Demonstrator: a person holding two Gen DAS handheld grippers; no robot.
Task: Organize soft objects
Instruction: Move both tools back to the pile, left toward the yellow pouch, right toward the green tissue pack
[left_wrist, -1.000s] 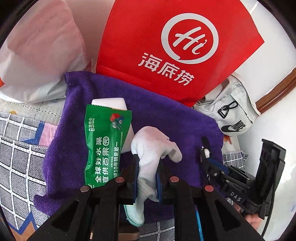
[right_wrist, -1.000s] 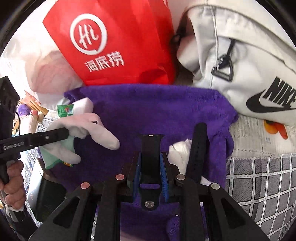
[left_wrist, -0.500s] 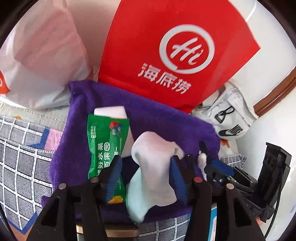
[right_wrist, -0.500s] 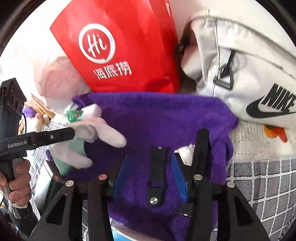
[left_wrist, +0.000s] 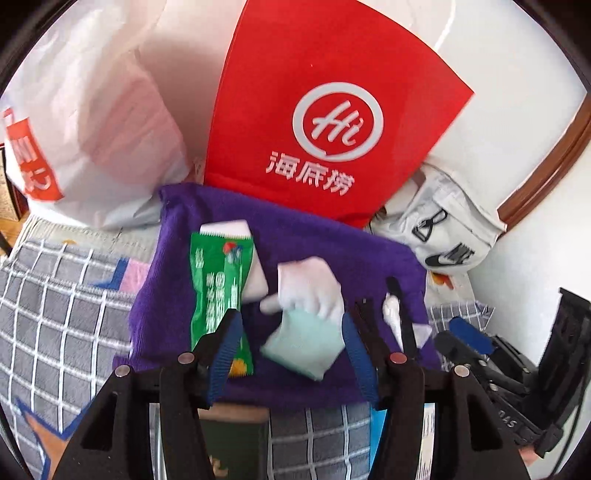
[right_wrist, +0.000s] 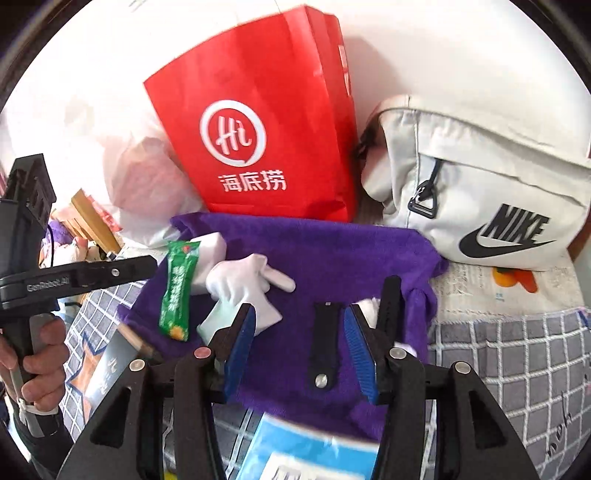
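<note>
Crumpled white cotton glove with a pale mint cuff (left_wrist: 308, 317) lying loose on a purple plush towel (left_wrist: 332, 243), between the blue pads of the left gripper (left_wrist: 288, 354) but touched by neither; jaws roughly half open, just been opening, holding nothing

Just left of the glove, a green printed snack sachet (left_wrist: 219, 291) lying flat over a white folded packet (left_wrist: 255, 258), both on the towel

Toward the towel's right side, a black rubber watch strap (right_wrist: 325, 343) lying lengthwise between the pads of the right gripper (right_wrist: 299, 350); jaws partly open, just been opening, clear of the strap and gripping nothing

Beside it a second black strap (right_wrist: 388, 306) over a scrap of white cloth (right_wrist: 369, 306)

Behind the towel, an upright red paper bag with a white round logo (left_wrist: 332, 110); to its left a white plastic bag (left_wrist: 92, 122), to its right a pale grey sling bag with a black logo (right_wrist: 480, 206)

Underneath everything, a grey checked bedcover (right_wrist: 517, 350)

At the left edge of the right wrist view, a hand (right_wrist: 37, 362) wrapped around the left gripper's black handle
</note>
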